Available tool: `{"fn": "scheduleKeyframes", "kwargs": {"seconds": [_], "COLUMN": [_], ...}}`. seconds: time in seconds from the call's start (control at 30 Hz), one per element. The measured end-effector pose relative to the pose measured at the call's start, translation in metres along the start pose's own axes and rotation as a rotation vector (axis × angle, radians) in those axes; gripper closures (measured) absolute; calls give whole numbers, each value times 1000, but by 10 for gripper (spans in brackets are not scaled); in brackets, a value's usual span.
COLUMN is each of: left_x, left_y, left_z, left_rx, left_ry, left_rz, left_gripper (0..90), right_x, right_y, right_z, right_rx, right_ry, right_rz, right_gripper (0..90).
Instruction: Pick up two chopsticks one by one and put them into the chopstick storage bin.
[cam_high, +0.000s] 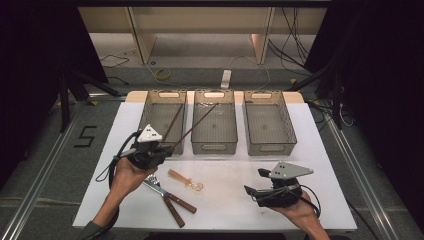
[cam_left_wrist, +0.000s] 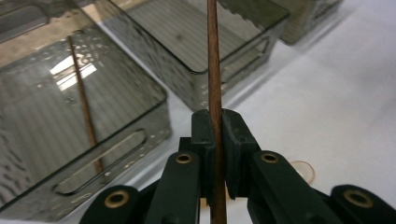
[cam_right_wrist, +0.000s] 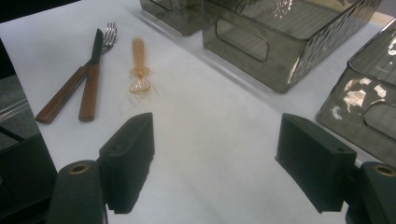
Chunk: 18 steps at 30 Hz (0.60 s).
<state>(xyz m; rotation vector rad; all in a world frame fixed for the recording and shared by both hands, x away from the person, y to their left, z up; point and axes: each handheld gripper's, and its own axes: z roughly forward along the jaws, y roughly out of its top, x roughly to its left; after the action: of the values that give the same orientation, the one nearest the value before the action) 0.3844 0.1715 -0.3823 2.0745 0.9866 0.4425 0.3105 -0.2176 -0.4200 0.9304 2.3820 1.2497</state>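
1. Nearest the person, the right hand-held gripper (cam_high: 257, 192) hovers low over the white tabletop (cam_high: 310, 150) at the right, its jaws spread wide with nothing between them.
2. Left of it on the tabletop lie a knife (cam_high: 176, 212) and a fork (cam_high: 170, 195) with brown wooden handles, crossed over each other near the front edge.
3. Just beyond them lies a small clear amber spoon (cam_high: 184, 179), apart from the knife and fork.
4. The left hand-held gripper (cam_high: 162, 149) is raised above the tabletop's left side, clamped tight on a thin brown chopstick (cam_left_wrist: 214, 70).
5. That chopstick slants up and away from the jaws, its far end reaching over the middle bin (cam_high: 215, 122).
6. A second chopstick (cam_high: 172, 122) lies slanted inside the left bin (cam_high: 162, 120), well apart from the held one.
7. Farthest right stands the right bin (cam_high: 270, 122); all three smoky clear bins sit side by side along the tabletop's far edge.
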Motion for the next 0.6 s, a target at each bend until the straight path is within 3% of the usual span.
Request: {"fn": "scheduleKeyframes", "kwargs": {"seconds": [0.3,0.6], "left_x": [32,56], "left_y": [6,8], "left_z": [-3,6], "left_rx": [-33,-29], "left_ry": [89,136], "left_rz": [-90,-154], "left_gripper": [838,839], "right_x": [0,1], "right_y": [-4,-6], "right_z": [0,-2], "right_rx": [4,9], "right_ry": [-1,-2], "right_rz": [18,9], "right_gripper": [273,273]}}
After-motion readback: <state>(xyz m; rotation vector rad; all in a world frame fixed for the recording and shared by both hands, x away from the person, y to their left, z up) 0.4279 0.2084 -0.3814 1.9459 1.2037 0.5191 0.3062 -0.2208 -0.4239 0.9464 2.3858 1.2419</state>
